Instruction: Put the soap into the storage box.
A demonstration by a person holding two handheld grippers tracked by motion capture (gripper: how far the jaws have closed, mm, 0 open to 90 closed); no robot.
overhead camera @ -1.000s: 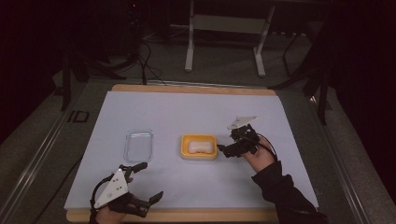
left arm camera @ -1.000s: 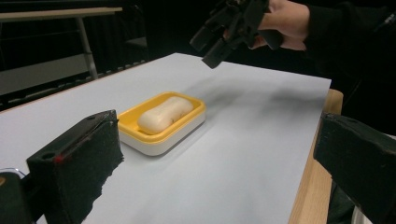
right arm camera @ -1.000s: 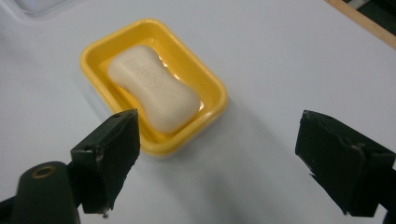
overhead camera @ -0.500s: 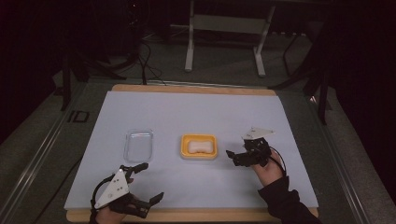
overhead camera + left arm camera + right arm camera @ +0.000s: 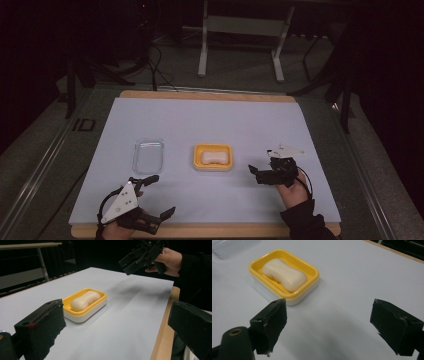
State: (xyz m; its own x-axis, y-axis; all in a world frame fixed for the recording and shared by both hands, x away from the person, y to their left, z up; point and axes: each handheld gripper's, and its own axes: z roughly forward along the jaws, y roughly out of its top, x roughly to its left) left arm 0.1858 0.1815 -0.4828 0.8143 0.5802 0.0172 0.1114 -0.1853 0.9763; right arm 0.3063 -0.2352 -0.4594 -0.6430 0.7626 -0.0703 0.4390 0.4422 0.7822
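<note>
High view: yellow soap dish point(image 5: 213, 157) sits at frame centre on the white table cover point(image 5: 210, 120), pale soap bar point(image 5: 213, 157) lying in it, long axis left–right across the frame. Clear lid point(image 5: 148, 155) lies flat just left of the dish, apart from it.

Right gripper point(image 5: 261, 174) hovers right of the dish, jaws apart and empty, pointing left toward it. Left gripper point(image 5: 156, 195) is at lower left of the frame near the table edge, jaws apart, empty.

Right gripper view: dish point(image 5: 284, 277) at upper left, beyond the left jaw and off the line between the jaws; bar point(image 5: 284, 271) runs diagonally, upper left to lower right.

Judgement: right gripper is nearer the dish; left is nearer the lid. A grasp on the bar by the right needs a shift toward the dish and jaws squared across the bar's narrow waist.
</note>
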